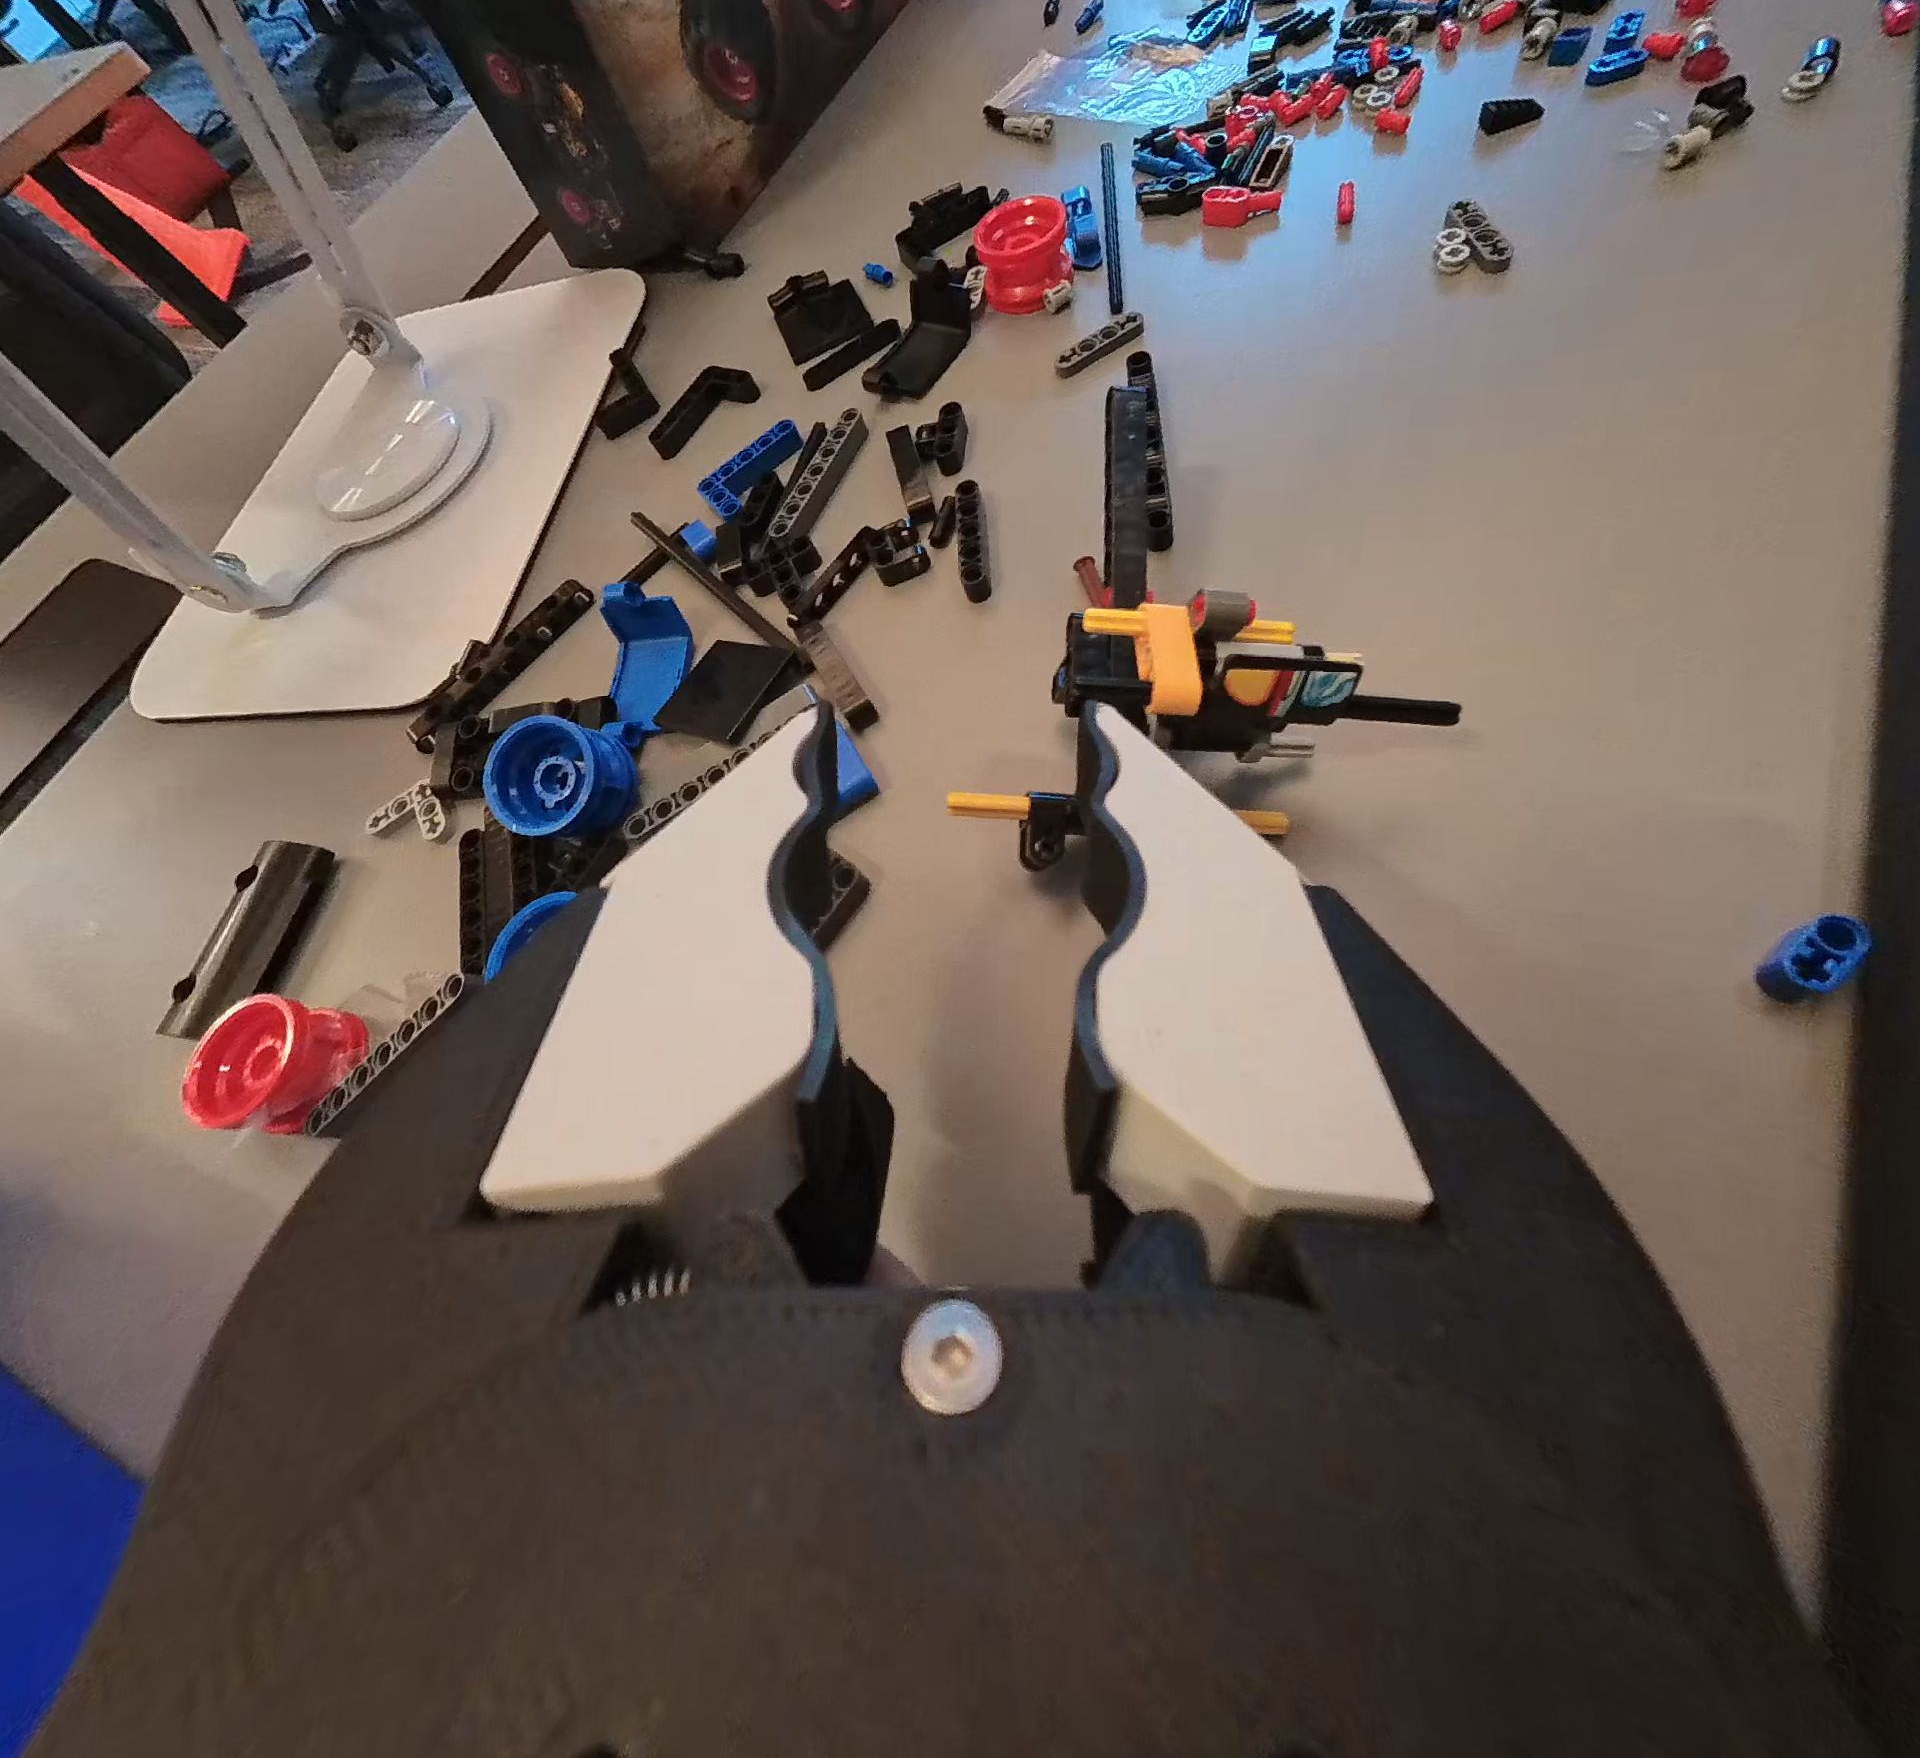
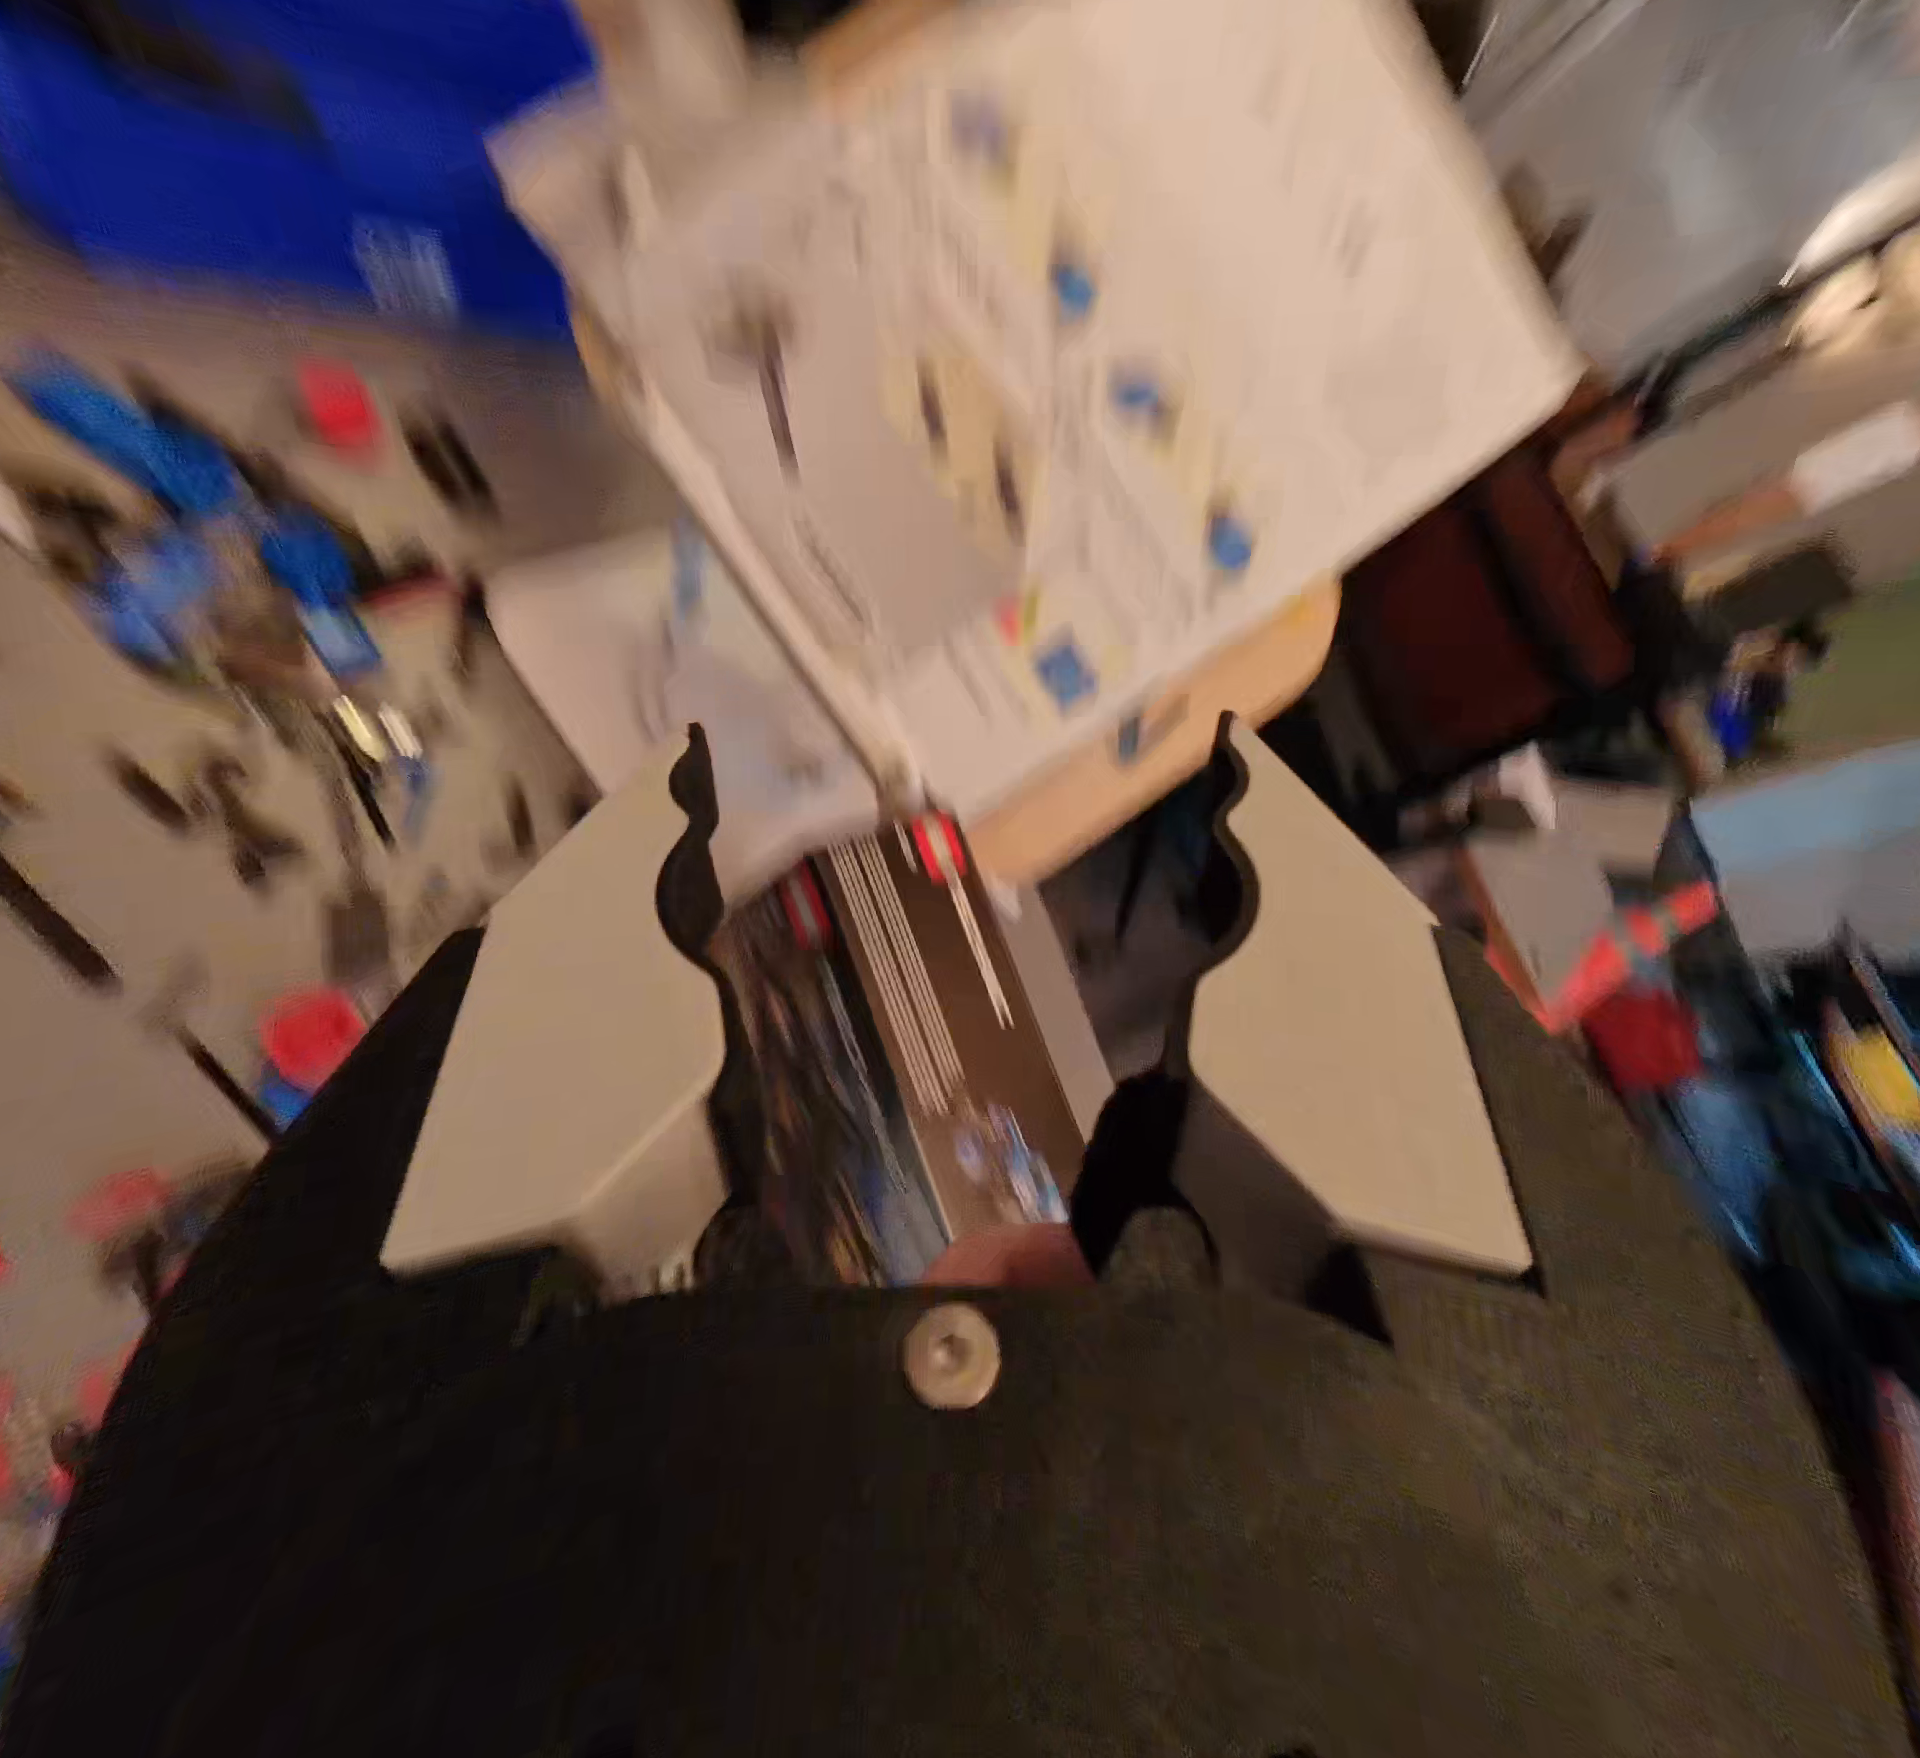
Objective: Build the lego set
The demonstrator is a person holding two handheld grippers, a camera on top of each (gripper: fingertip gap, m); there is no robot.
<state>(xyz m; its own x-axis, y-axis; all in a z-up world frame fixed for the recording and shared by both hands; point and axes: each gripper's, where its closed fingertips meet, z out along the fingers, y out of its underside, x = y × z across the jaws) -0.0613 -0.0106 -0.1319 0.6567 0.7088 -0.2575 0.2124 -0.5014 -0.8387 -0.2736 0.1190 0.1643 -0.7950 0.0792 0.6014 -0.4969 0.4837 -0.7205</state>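
The left gripper (image 1: pixel 954 742) hovers with jaws parted and empty over a grey table (image 1: pixel 1507 482), its tips just short of a small black-and-yellow lego assembly (image 1: pixel 1195 669) at centre frame. Loose lego pieces (image 1: pixel 1351 46) litter the upper right, with the set's box (image 1: pixel 665 25) standing at upper left. In the badly blurred right wrist view, the right gripper (image 2: pixel 961 773) also gapes, a white instruction booklet (image 2: pixel 1039 358) filling the frame above its tips.

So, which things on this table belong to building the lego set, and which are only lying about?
Belong to the job:
- half-built black and yellow model
- small black piece on a yellow axle
- blue wheel hub
- open instruction booklet

Lying about:
- white lamp base
- crumpled clear plastic bag
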